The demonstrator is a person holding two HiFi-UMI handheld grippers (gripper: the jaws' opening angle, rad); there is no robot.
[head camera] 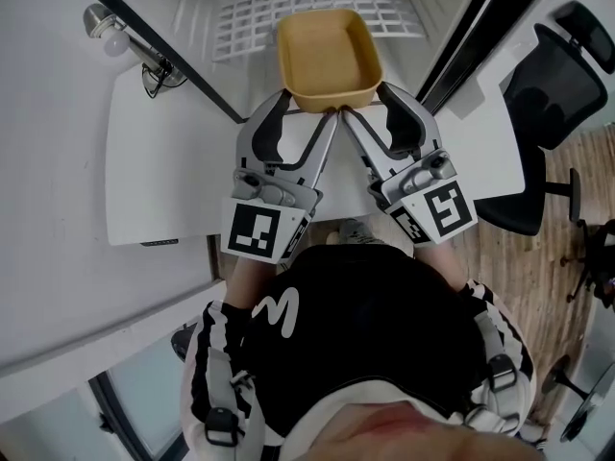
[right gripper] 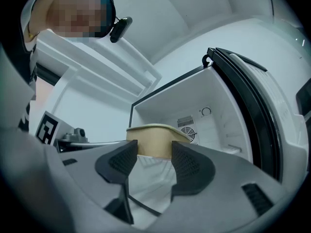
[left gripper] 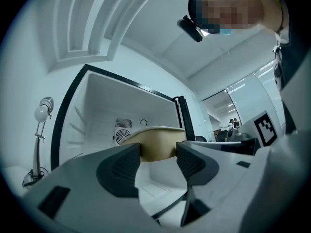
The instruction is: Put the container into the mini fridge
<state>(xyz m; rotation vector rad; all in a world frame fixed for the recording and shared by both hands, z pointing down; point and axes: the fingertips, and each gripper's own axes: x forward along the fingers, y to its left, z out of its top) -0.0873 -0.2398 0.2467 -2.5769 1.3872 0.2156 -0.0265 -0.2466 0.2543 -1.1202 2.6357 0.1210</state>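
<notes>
White tabletop point(head camera: 154, 181) fills the left of the head view, with a small lamp point(head camera: 115, 38) with a round bulb standing at its far left corner. Just right of it the mini fridge point(head camera: 216, 3) stands open, its dark frame around a white interior with a white wire shelf point(head camera: 250, 17). A round fan grille point(left gripper: 123, 136) shows on the fridge's back wall in the left gripper view.

The left tool point(head camera: 307, 109) reaches into the fridge mouth. Its dark ribbed pads press on either side of the near left part of the container point(head camera: 327, 56), so it grips the wall there. The container is a tan, empty, rounded rectangular tub, held level at the front of the fridge over the wire shelf. Whether it rests on the shelf cannot be told.

The right tool point(head camera: 370, 102) is clamped on the container's near right part in the same way, angled toward the left tool so the two nearly meet at the near edge.

Far right, a black office chair point(head camera: 553, 84) stands on a wooden floor point(head camera: 519, 277).
</notes>
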